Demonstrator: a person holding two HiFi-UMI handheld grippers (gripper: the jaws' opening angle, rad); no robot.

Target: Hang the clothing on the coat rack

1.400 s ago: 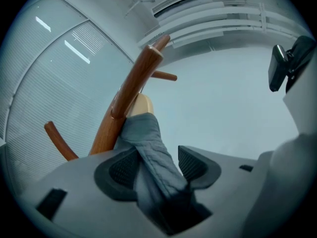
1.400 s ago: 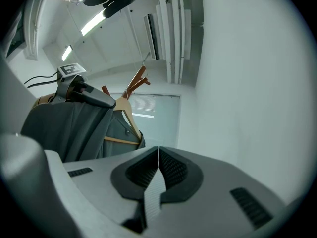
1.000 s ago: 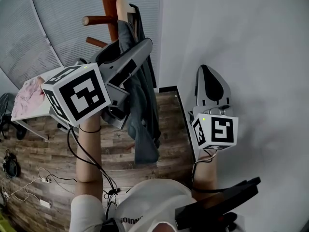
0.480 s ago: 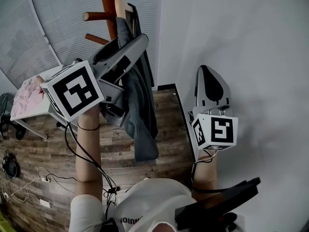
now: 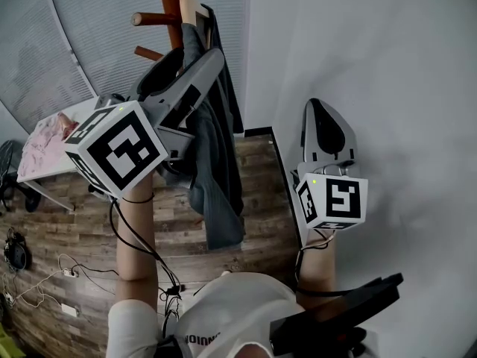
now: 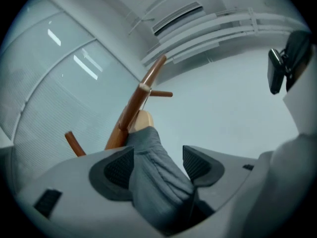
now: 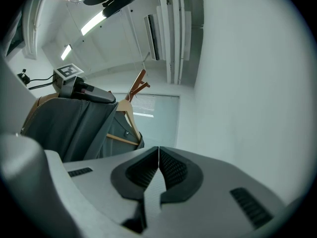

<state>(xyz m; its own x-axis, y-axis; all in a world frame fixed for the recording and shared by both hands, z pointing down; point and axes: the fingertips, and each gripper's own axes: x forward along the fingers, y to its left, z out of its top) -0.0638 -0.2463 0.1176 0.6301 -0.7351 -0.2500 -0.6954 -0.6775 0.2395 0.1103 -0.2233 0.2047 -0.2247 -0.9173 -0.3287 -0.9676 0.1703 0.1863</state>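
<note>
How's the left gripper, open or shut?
Open. The left gripper has just been opening; jaws stand apart, grey garment loose between them.

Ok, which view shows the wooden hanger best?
Right gripper view: the hanger shows its sloping arm and crossbar inside the grey garment. Head view shows only one pale shoulder above the cloth; left gripper view only its rounded end.

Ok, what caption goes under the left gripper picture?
The left gripper, jaws just opening, straddles the grey garment on its hanger by the wooden coat rack.
</note>
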